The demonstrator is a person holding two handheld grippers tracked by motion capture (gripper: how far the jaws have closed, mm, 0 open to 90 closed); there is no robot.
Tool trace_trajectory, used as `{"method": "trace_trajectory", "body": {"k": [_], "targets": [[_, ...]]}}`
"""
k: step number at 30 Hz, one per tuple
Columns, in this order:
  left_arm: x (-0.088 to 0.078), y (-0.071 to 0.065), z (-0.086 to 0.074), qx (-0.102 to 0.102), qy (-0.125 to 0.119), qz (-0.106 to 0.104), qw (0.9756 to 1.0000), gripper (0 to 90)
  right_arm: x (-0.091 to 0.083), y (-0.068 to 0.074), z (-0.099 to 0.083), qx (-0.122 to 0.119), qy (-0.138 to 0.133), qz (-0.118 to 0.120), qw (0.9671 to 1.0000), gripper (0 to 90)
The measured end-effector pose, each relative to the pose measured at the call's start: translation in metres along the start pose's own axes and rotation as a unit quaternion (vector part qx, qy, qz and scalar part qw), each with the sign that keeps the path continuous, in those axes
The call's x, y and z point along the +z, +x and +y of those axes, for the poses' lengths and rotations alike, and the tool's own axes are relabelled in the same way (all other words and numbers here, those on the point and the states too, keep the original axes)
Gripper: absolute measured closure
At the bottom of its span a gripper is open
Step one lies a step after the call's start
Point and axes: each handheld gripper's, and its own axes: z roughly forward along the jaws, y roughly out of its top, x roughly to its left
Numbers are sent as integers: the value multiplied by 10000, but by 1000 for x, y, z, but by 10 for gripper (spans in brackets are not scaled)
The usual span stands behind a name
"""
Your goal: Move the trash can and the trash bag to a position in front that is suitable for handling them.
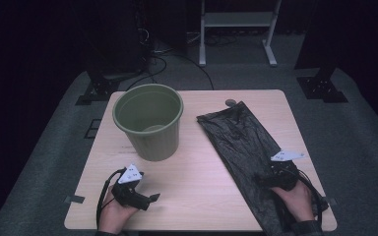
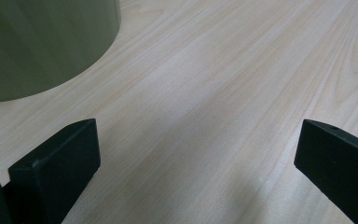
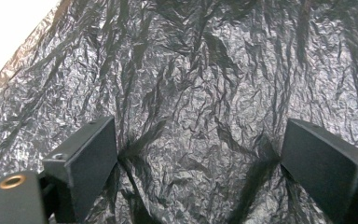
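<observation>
Black bag (image 3: 205,84) lies unmarked under open right gripper (image 3: 198,154).

We look down on a light wooden table (image 1: 197,196) standing on grey carpet (image 1: 354,128) in a dim room, the far end lost in near darkness. Behind the table we see the lower frame of a white stand (image 1: 236,29), its two feet resting on the floor, and black cables (image 1: 152,64) trailing across the carpet beside it. Two dark base plates (image 1: 96,91) sit at the table's far corners, left and right. The tabletop itself catches the brightest light.
</observation>
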Motion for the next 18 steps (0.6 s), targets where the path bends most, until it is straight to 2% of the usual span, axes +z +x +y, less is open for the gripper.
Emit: {"method": "trace_trajectory", "body": {"k": [3,8,18], "targets": [[-2,-1,2,-66,62,36,10000,0,0,0,0,23,2,-30,10000,99],[-8,-2,7,-38,17,34,10000,0,0,1,0,45,-1,-50,10000,99],[-30,-3,22,-28,-277,8,9996,0,0,0,0,49,0,-53,10000,99]]}}
